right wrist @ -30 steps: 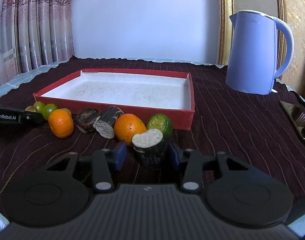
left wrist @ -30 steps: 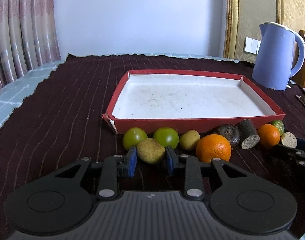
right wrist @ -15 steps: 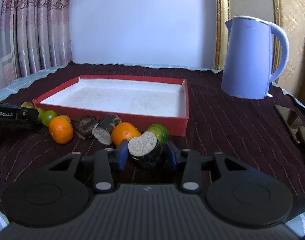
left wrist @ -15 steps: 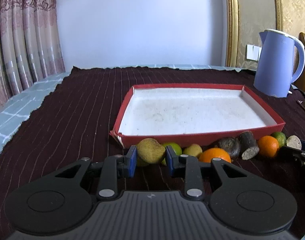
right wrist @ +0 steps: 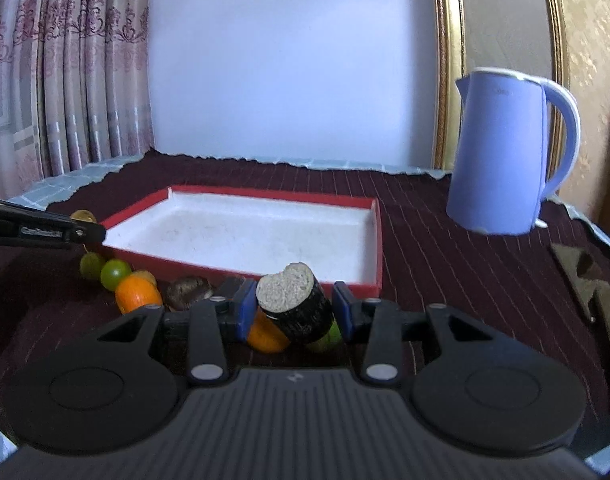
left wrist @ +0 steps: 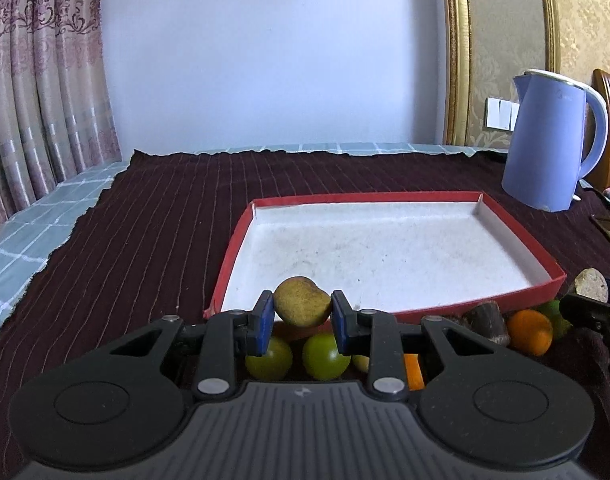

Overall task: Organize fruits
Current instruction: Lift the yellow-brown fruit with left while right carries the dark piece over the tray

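Both grippers risen; row fruits partly hidden (left wrist: 328, 356).

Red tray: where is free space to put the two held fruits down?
The whole white floor of the red tray, inside its four walls, is bare. The strip before its near wall is crowded with green fruits and oranges.

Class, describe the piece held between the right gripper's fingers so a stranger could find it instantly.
Start at the red tray beside the blue kettle. At its near wall, the right gripper holds a dark stubby cylinder above the row of fruit. Unlike the round oranges and green fruits, it has black skin and a flat, pale, grainy cut face.
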A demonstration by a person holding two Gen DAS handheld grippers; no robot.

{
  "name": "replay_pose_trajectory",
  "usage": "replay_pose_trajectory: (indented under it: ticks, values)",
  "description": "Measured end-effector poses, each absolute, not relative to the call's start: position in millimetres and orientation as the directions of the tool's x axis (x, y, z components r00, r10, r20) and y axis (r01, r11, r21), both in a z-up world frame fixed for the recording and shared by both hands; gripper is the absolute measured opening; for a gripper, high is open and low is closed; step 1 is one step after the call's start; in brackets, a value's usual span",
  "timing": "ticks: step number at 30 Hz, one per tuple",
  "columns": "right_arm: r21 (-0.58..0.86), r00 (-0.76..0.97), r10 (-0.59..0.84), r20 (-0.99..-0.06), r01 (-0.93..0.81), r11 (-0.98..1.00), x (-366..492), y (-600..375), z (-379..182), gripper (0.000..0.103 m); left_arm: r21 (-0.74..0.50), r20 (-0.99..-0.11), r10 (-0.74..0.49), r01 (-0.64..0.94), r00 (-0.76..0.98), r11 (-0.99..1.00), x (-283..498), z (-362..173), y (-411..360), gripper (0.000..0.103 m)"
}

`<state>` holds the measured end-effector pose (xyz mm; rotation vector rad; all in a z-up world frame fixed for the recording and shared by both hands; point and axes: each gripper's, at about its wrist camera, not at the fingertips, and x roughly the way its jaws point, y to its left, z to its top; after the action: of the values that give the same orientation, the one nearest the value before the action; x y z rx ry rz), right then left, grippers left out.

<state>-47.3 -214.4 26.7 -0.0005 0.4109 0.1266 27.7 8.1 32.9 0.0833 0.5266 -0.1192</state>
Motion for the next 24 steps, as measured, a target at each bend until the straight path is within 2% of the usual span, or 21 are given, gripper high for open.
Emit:
replay_pose_trajectory:
  ticks: [20,24]
  values:
    - [0.039,0.919,0.179,-0.351,-0.176,0.984,-13,-201,51,0.038,0.084,-0.53,-0.083,0.15,0.844,0.985,65,33,-19,0.029]
    - [0.051,0.919,0.18,-0.35,-0.173,0.984,-2,-201,56,0.038,0.06,-0.543,-0.088,0.144,0.835,0.988,76,33,-21,0.029]
